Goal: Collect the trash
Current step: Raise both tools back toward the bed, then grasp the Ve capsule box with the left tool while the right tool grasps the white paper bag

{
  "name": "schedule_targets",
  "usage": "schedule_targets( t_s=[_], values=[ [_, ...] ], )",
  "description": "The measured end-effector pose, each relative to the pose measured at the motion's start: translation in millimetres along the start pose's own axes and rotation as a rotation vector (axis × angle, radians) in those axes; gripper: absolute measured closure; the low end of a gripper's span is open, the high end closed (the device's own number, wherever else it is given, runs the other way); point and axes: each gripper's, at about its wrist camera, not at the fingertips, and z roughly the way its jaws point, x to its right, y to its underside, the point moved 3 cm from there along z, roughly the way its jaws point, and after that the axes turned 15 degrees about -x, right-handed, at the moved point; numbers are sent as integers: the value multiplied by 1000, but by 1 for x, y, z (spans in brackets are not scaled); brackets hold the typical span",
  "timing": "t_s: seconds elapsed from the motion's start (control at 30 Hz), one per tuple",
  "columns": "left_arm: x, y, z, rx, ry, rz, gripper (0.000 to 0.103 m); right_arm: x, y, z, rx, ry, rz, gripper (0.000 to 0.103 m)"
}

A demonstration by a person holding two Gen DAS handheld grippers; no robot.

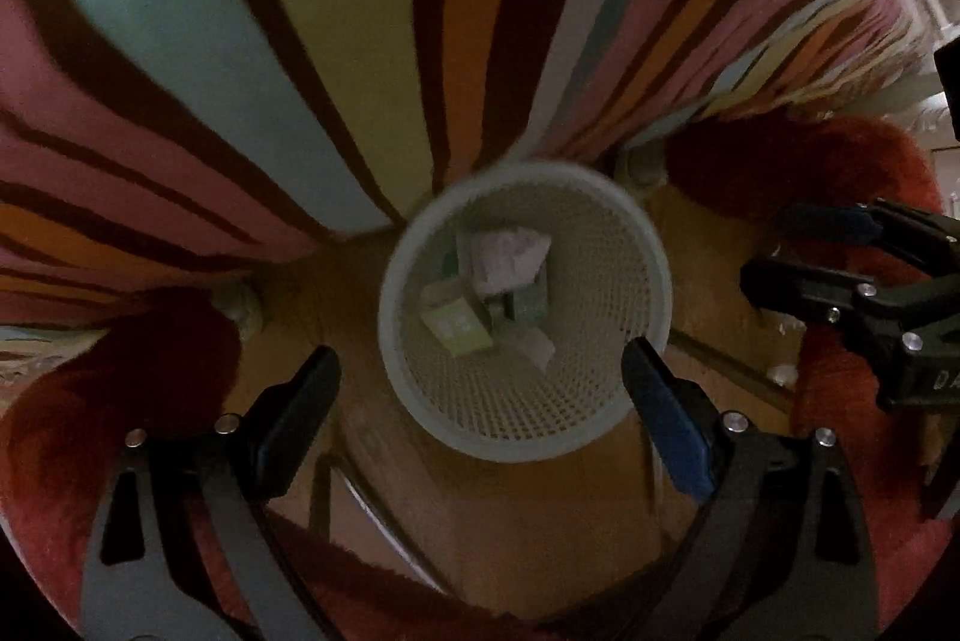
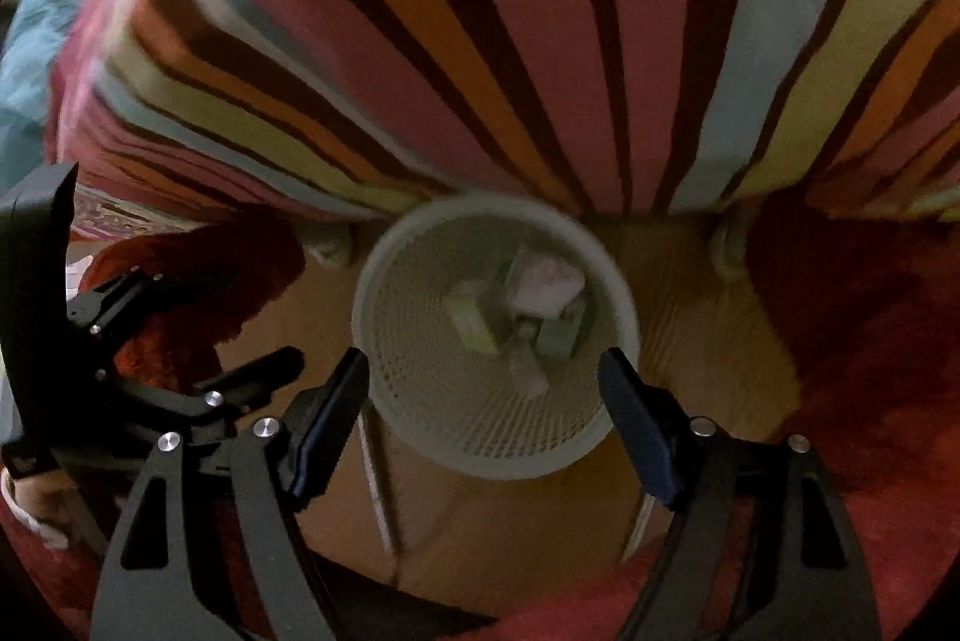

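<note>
A white mesh wastebasket (image 1: 636, 245) (image 2: 618, 293) stands on the wooden floor, seen from straight above. Inside it lie several pieces of trash: a pale pink crumpled wrapper (image 1: 510, 257) (image 2: 546, 284), a yellow-green carton (image 1: 456, 329) (image 2: 474, 323) and a green box (image 1: 531, 302) (image 2: 561, 332). My left gripper (image 1: 480, 353) hangs above the basket, open, with nothing between its fingers. Beside it my right gripper (image 2: 483, 359) also points down over the basket, open and empty. Each shows in the other's view: the right gripper (image 1: 798, 251) at the right edge, the left gripper (image 2: 204, 323) at the left.
A striped bedspread (image 1: 360, 11) (image 2: 480, 41) hangs just behind the basket. Red shaggy rug (image 1: 120, 371) (image 2: 870, 341) lies on both sides over the wooden floor (image 1: 540, 521). Pale bed legs (image 1: 240, 305) (image 2: 729, 245) stand near the basket. Teal fabric (image 2: 54, 11) lies at far left.
</note>
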Motion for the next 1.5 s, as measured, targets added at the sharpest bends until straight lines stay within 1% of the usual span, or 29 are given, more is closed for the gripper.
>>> schedule_targets(
  t_s=[0.03, 0.07, 0.1, 0.13, 0.17, 0.23, 0.3, 0.43, 0.47, 0.53, 0.6, 0.7, 0.87, 0.93, 1.03, 1.13, 1.23, 1.3, 1.43, 1.5],
  values=[
    [0, 3, -9, 32, 1, 0, 11, -3, 2, -8, 31, 19, -15, 28],
    [-1, 6, -19, 62, -3, 1, 11, -3, 2, -8, 31, 19, -15, 28],
    [-1, 8, -26, 85, -11, 4, 11, -6, 3, -16, 62, 36, -34, 28],
    [0, 11, -35, 115, -23, 11, 11, -14, 7, -33, 134, 73, -76, 28],
    [1, 13, -45, 145, -37, 22, 11, -18, 9, -41, 168, 86, -93, 28],
    [5, 17, -61, 200, -59, 42, 11, -24, 11, -61, 249, 101, -125, 28],
    [8, 20, -83, 272, -82, 59, 11, -29, 10, -80, 326, 112, -150, 28],
    [7, 19, -119, 383, -112, 61, 11, -34, 6, -116, 470, 121, -177, 28],
    [4, 17, -128, 412, -118, 63, 11, -34, 6, -116, 470, 121, -177, 28],
    [2, 12, -145, 470, -132, 59, 11, -32, 0, -134, 531, 116, -185, 28],
    [-2, 5, -158, 510, -137, 47, 11, -27, -6, -150, 579, 115, -185, 28],
    [-9, -5, -174, 555, -124, 24, 11, -20, -12, -162, 613, 125, -173, 28],
    [-24, -26, -191, 586, -110, -15, 11, -6, -36, -179, 645, 154, -157, 28],
    [-33, -37, -195, 587, -91, -44, 11, -2, -45, -183, 648, 172, -154, 28],
    [-46, -55, -202, 585, -31, -104, 11, 3, -63, -189, 662, 198, -149, 28],
    [-52, -71, -206, 590, -2, -145, 11, 6, -81, -192, 669, 195, -146, 28],
    [-54, -94, -213, 580, 3, -185, 11, 6, -99, -194, 674, 202, -158, 28],
    [-53, -110, -218, 566, 20, -198, 11, 7, -112, -195, 674, 215, -170, 28],
    [-47, -146, -227, 547, 41, -197, 11, 6, -141, -201, 672, 209, -202, 28],
    [-46, -170, -232, 533, 53, -205, 11, 4, -155, -205, 676, 226, -224, 28]
  ],
)
